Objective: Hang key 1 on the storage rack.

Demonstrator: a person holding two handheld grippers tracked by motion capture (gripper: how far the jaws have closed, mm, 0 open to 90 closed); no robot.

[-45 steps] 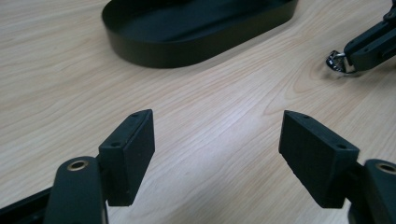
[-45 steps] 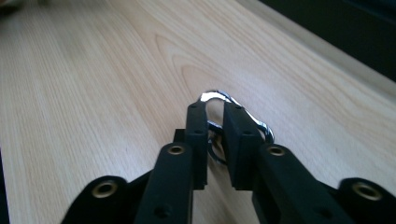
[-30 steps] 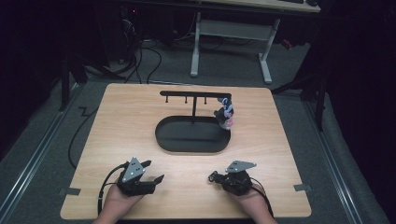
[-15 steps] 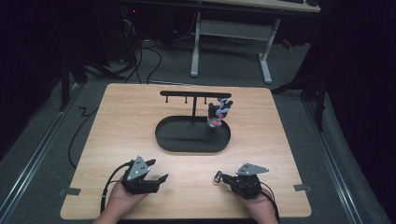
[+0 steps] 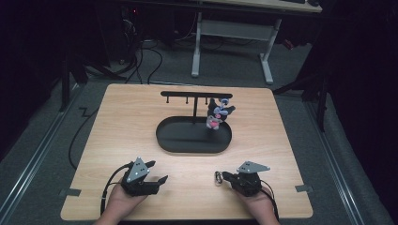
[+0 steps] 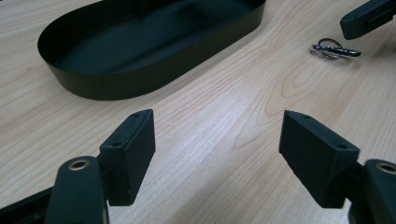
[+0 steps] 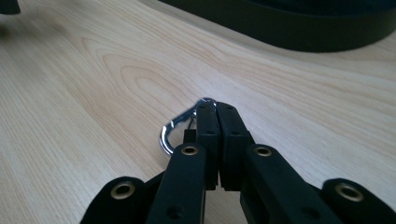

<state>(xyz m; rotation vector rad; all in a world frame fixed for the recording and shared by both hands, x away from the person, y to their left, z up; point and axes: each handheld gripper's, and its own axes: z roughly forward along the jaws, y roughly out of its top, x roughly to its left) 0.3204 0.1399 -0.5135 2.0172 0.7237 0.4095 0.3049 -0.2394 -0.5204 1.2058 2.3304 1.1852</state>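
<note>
So the right gripper [image 7: 217, 109] sits pinched on the clip [image 7: 180, 128], whose loop pokes out left (left gripper [image 6: 217, 144] gapes wide).

No legible text, label, brand, number or sign is found in any view. The bench [image 5: 141, 122] surface carries wood grain only. The black tray [image 5: 169, 140] and the rack [image 5: 187, 94] above it are unmarked. The small figure [image 5: 217, 115] hanging from the rack is too small to read for any print. Both hand-held gripper bodies bear no readable markings.
</note>
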